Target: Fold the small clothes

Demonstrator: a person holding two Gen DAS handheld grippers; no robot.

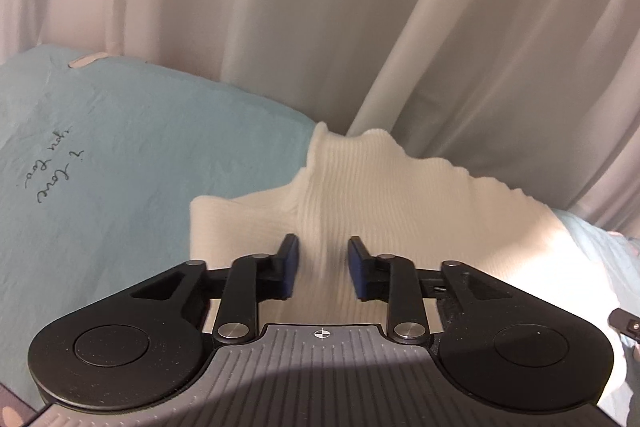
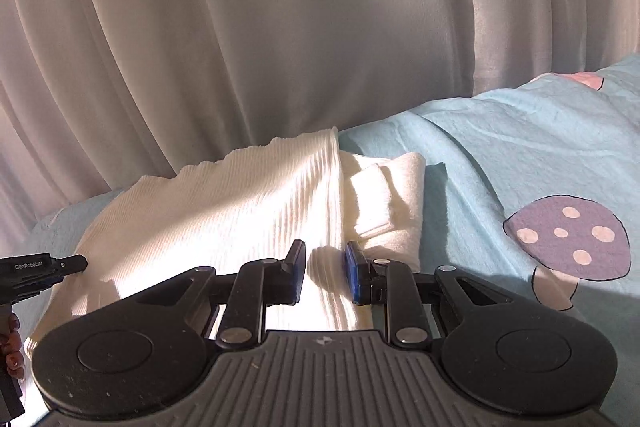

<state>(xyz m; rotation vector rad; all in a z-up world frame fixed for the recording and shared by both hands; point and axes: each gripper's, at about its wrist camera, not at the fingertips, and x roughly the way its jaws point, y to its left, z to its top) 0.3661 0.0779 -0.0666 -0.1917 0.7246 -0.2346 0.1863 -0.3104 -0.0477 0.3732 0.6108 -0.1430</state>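
Left fingers: apart, a raised ridge of the top standing between my pads; I can't tell whether they press it.
Right fingers: apart over the top's folded edge, cloth in the gap, grip unclear.
Top: white ribbed knit, on the bed under both fingers.
Behind: curtain.

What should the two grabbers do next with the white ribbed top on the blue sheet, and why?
Probably close both on the fabric. The left hand-held gripper and right hand-held gripper each straddle a raised ridge of the white ribbed top, pads apparently not pressing yet. It lies bunched on the blue sheet, still unfolded.
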